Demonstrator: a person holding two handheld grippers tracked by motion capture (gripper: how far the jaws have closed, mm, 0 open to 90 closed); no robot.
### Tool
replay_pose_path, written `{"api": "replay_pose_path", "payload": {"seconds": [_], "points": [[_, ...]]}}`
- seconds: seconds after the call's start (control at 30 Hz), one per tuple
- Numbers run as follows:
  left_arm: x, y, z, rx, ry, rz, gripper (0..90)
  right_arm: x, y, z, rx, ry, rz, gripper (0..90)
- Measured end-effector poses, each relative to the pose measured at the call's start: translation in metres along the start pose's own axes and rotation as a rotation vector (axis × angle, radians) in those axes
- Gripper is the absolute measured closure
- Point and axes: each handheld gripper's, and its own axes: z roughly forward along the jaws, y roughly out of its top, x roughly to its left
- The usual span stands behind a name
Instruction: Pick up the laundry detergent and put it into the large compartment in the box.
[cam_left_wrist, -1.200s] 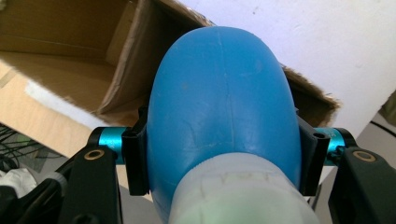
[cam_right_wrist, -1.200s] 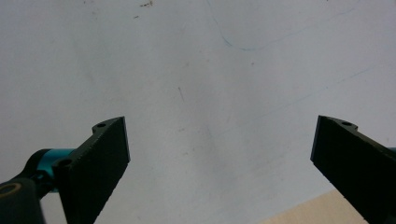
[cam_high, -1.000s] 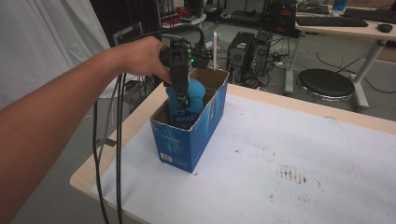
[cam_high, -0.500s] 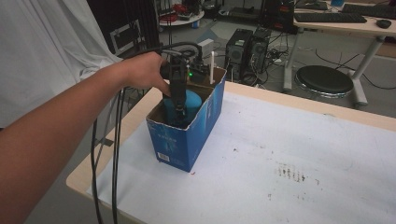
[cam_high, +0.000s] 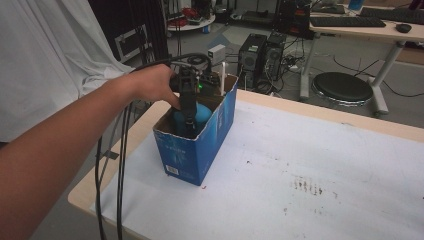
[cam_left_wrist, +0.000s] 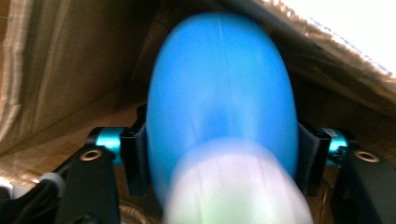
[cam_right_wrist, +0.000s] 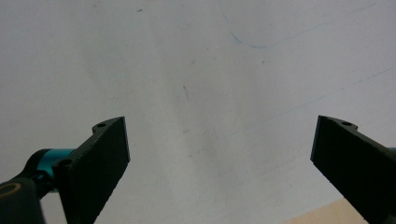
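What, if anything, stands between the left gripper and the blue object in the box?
Nothing visible. In the left gripper view the left gripper has the blue object between its jaws, their pads right against its sides. The jaws have just been opening slightly around it. Both sit inside the box, whose walls stand clear.

Looks like a lab or tech office: desktop computer towers (cam_high: 260, 60) on the floor amid tangled cables, a desk with keyboard (cam_high: 345, 22) and mouse (cam_high: 403, 28), round stool (cam_high: 345, 89), white backdrop sheet (cam_high: 50, 55) hanging left.
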Motion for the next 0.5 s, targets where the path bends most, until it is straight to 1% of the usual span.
{"api": "replay_pose_path", "payload": {"seconds": [0.03, 0.07, 0.1, 0.13, 0.17, 0.2, 0.23, 0.3, 0.33, 0.37, 0.4, 0.43, 0.5], "points": [[0.0, 0.0, 0.0, 0.0, 0.0, 0.0, 33.1, 0.0, 0.0, 0.0, -0.003, 0.001, -0.006, 3.5], [0.002, -0.002, -0.004, -0.016, -0.006, -0.027, 31.5, 0.001, 0.0, 0.0, -0.005, 0.003, -0.011, 3.6], [0.003, -0.003, -0.007, -0.022, -0.006, -0.034, 28.8, 0.001, 0.001, 0.0, -0.003, 0.001, -0.012, 3.6], [0.003, -0.005, -0.009, -0.027, -0.007, -0.044, 27.6, 0.002, 0.0, -0.001, -0.001, 0.0, -0.006, 3.5], [0.003, -0.007, -0.011, -0.043, -0.012, -0.052, 27.5, 0.002, 0.0, -0.001, -0.001, 0.0, -0.005, 3.6], [0.003, -0.009, -0.014, -0.053, -0.009, -0.054, 26.5, 0.002, 0.0, -0.002, -0.006, -0.001, -0.01, 3.6], [0.003, -0.009, -0.014, -0.053, -0.009, -0.054, 26.2, 0.002, 0.0, -0.002, -0.006, -0.001, -0.01, 3.6], [0.003, -0.014, -0.023, -0.087, -0.005, -0.074, 26.1, 0.002, -0.001, -0.003, -0.005, -0.004, -0.005, 3.6], [0.003, -0.016, -0.026, -0.097, -0.003, -0.077, 24.4, 0.002, -0.001, -0.004, -0.009, -0.003, -0.008, 3.6], [0.003, -0.016, -0.026, -0.097, -0.003, -0.077, 24.4, 0.002, -0.001, -0.004, -0.009, -0.003, -0.008, 3.6], [0.002, -0.019, -0.034, -0.118, -0.001, -0.093, 24.4, 0.003, -0.002, -0.005, -0.007, -0.007, 0.002, 3.5], [0.002, -0.02, -0.038, -0.12, 0.002, -0.097, 24.3, 0.004, -0.002, -0.006, -0.01, -0.008, -0.008, 3.5], [-0.001, -0.021, -0.046, -0.137, 0.008, -0.096, 23.4, 0.005, -0.002, -0.007, -0.008, -0.008, -0.005, 3.5]]}}
